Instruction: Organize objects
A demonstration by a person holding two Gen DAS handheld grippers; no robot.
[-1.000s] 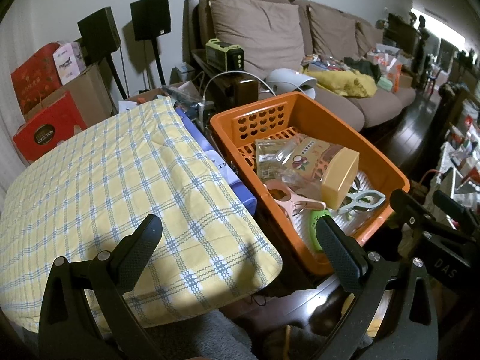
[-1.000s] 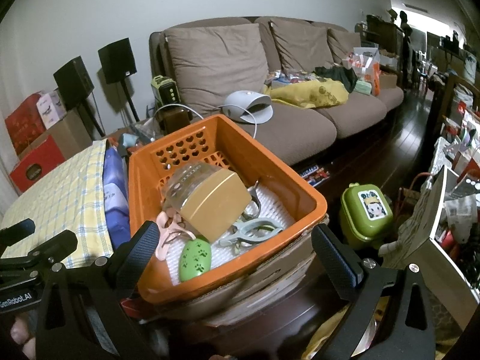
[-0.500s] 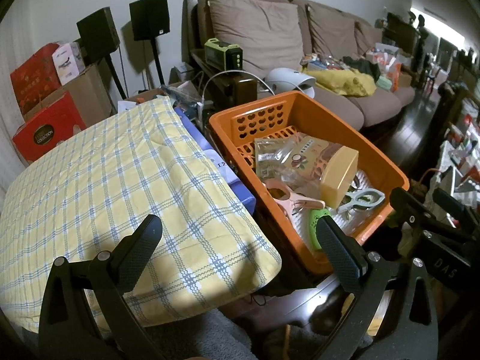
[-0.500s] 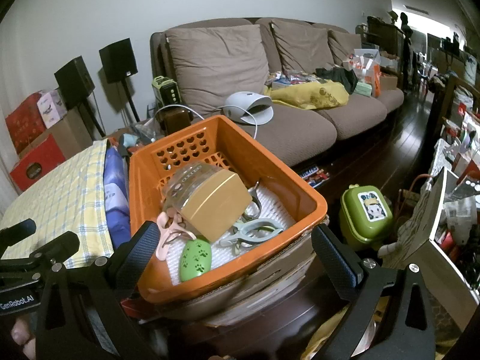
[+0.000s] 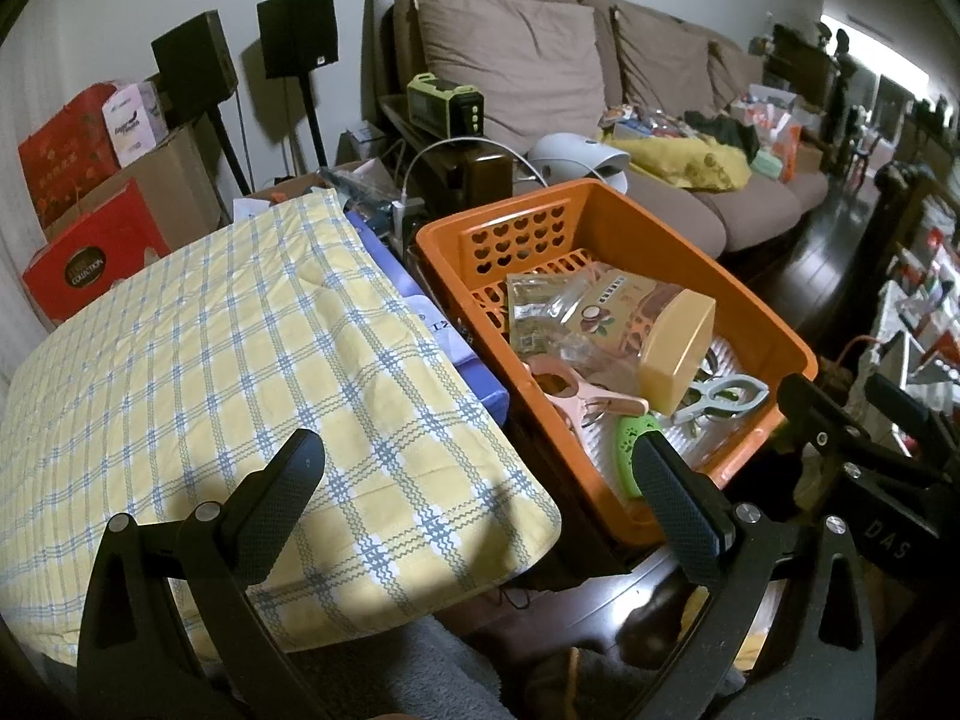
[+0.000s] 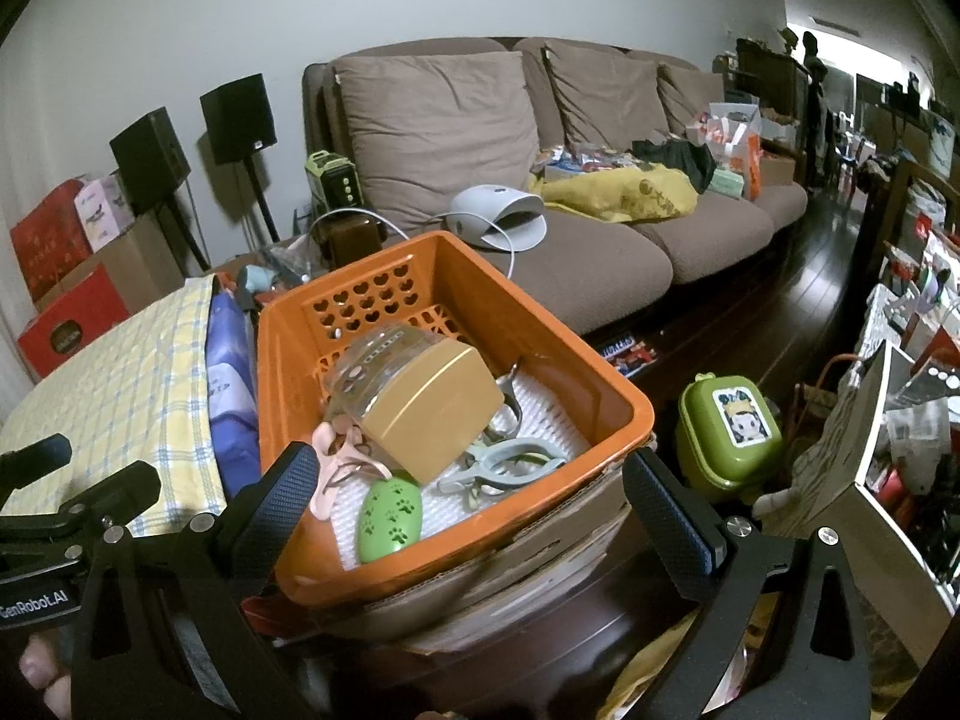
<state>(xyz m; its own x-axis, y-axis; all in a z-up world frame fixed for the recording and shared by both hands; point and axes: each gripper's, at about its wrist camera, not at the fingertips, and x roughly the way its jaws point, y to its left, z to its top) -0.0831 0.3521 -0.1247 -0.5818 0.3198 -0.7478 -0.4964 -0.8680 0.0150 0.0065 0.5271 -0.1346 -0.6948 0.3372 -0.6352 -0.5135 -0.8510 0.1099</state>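
Both grippers' fingers stand wide apart, holding nothing: the left gripper (image 5: 480, 492) and the right gripper (image 6: 471, 501). The orange basket (image 6: 606, 387) of clutter sits just ahead between the right fingers (image 6: 282, 498).

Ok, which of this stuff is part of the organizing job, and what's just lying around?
Job:
orange basket
gold-lidded jar
pink clip
grey clip
green paw-print case
checked cloth, likely the sorting surface

Lying about:
sofa
speakers
red boxes
green lunchbox
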